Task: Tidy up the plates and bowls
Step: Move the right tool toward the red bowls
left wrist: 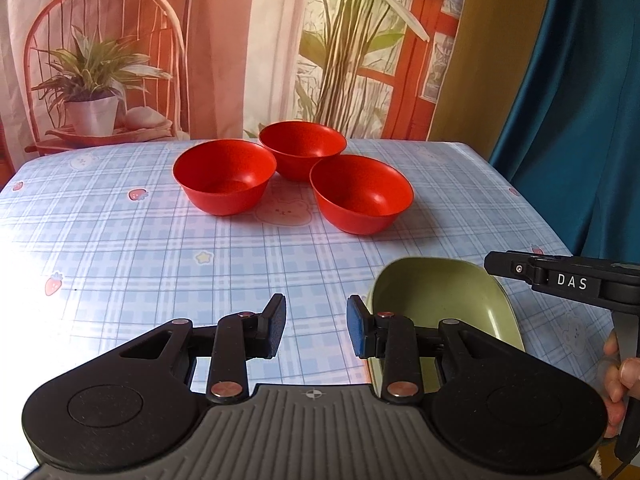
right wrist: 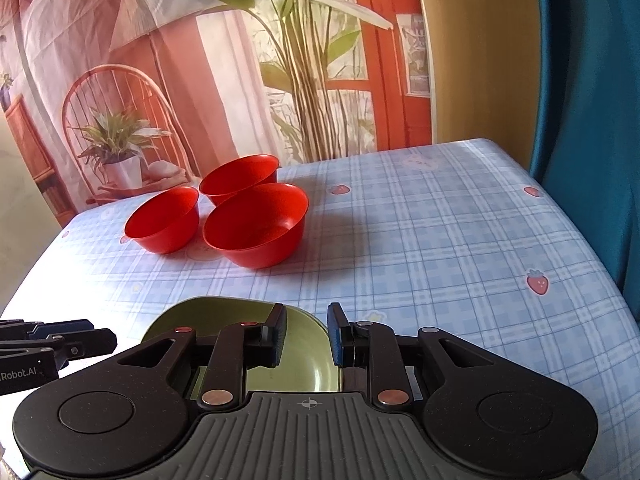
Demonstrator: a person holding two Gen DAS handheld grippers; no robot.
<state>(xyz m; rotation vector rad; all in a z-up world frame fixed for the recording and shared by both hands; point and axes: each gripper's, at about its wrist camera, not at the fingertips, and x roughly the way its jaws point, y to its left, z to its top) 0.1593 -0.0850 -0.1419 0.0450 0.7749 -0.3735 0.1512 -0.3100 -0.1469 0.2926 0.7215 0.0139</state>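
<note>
Three red bowls stand close together at the far middle of the table: left bowl point(left wrist: 225, 176), back bowl point(left wrist: 302, 149), right bowl point(left wrist: 361, 193). They also show in the right wrist view, left bowl point(right wrist: 163, 219), back bowl point(right wrist: 239, 176) and right bowl point(right wrist: 256, 224). A green plate point(left wrist: 444, 300) lies near the front edge, also in the right wrist view point(right wrist: 296, 364). My left gripper point(left wrist: 316, 326) is open and empty, just left of the plate. My right gripper point(right wrist: 307, 334) is open over the plate's right rim, holding nothing.
The table point(left wrist: 120, 248) has a blue checked cloth with strawberry prints. A printed backdrop point(left wrist: 200, 40) hangs behind it and a blue curtain point(left wrist: 580, 100) hangs at the right. The right gripper's body point(left wrist: 572, 280) shows in the left view.
</note>
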